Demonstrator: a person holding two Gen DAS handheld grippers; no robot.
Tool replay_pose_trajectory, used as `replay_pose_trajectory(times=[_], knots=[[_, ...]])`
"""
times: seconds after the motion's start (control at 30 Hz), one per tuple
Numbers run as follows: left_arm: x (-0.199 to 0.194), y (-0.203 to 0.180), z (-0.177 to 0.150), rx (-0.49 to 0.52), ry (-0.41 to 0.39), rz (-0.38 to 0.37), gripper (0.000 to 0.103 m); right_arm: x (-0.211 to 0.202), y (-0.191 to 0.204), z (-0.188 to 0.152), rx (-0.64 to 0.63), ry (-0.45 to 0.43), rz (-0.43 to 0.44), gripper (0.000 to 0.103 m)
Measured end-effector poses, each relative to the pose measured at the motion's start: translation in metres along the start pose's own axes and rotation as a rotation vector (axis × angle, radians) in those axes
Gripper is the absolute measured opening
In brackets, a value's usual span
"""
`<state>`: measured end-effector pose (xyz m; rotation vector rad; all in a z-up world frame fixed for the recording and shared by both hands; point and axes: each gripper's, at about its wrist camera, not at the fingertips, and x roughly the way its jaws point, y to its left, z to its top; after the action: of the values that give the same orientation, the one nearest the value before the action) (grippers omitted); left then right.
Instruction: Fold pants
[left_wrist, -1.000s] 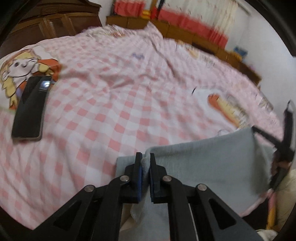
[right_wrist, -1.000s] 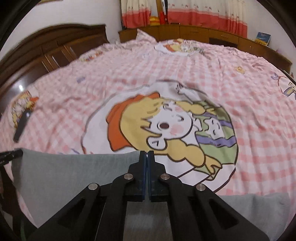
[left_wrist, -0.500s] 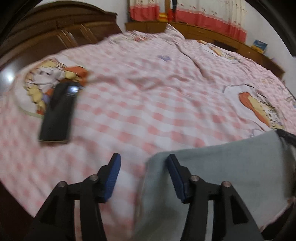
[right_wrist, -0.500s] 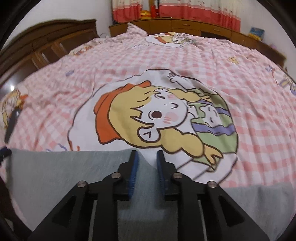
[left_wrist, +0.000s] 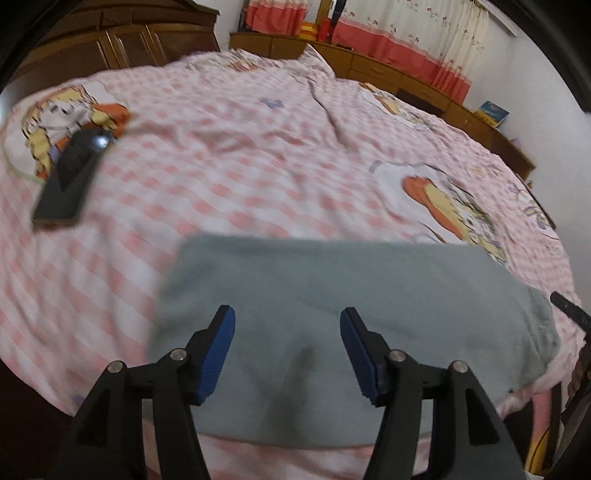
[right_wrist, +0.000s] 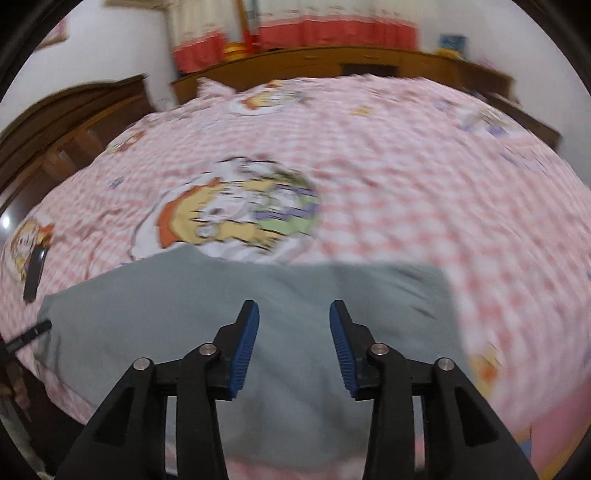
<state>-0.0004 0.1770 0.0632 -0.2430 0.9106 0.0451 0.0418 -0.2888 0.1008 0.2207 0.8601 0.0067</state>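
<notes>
I see left tongs (left_wrist: 287, 349) and right tongs (right_wrist: 293, 341) parted, jaws just been opening, nothing gripped. Grey pants (left_wrist: 354, 295) lie folded flat on the bed (left_wrist: 258, 177) below them. Phone (left_wrist: 70, 177) farther left.

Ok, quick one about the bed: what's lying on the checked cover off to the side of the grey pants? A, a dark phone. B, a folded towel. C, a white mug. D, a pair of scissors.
A: a dark phone lies flat on the pink checked cover, apart from the grey pants, partly over a cartoon print; the right wrist view shows it too, at the far left.
</notes>
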Motion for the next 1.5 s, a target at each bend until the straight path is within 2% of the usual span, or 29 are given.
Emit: replay_pose_trajectory(times=[0.17,0.3,0.37,0.5,0.73,0.83,0.9,0.97,1.13,1.3,1.43,1.5], knots=[[0.015,-0.022,-0.019,-0.017,0.069,-0.034,0.065,-0.019,-0.055,-0.014,0.166,0.048,-0.044,0.042],[0.017,-0.033,-0.031,-0.018,0.087,-0.041,0.073,-0.018,-0.087,-0.025,0.313,0.092,0.0,0.042],[0.018,-0.04,-0.037,-0.011,0.102,-0.042,0.074,-0.015,-0.093,-0.028,0.347,0.114,0.008,0.042],[0.016,-0.049,-0.048,0.007,0.111,-0.036,0.075,-0.001,-0.094,-0.031,0.376,0.141,0.076,0.042],[0.016,-0.064,-0.062,0.022,0.14,-0.043,0.076,0.021,-0.091,-0.035,0.383,0.166,0.028,0.041],[0.02,-0.068,-0.065,0.04,0.151,-0.023,0.077,0.02,-0.091,-0.037,0.36,0.153,0.031,0.003],[0.023,-0.068,-0.066,0.048,0.159,-0.012,0.077,0.003,-0.097,-0.035,0.365,0.082,0.016,0.003],[0.024,-0.067,-0.067,0.049,0.16,-0.014,0.078,-0.004,-0.1,-0.033,0.348,0.055,-0.01,0.003],[0.025,-0.064,-0.069,0.048,0.164,-0.019,0.078,0.021,-0.1,-0.048,0.311,0.15,-0.02,0.003],[0.022,-0.064,-0.069,0.056,0.166,-0.017,0.078,0.006,-0.105,-0.049,0.341,0.109,-0.009,0.005],[0.012,-0.068,-0.066,0.075,0.147,-0.103,0.078,-0.027,-0.091,-0.036,0.277,-0.004,-0.092,0.011],[0.008,-0.073,-0.064,0.08,0.138,-0.128,0.078,-0.033,-0.076,-0.029,0.215,-0.024,-0.077,0.016]])
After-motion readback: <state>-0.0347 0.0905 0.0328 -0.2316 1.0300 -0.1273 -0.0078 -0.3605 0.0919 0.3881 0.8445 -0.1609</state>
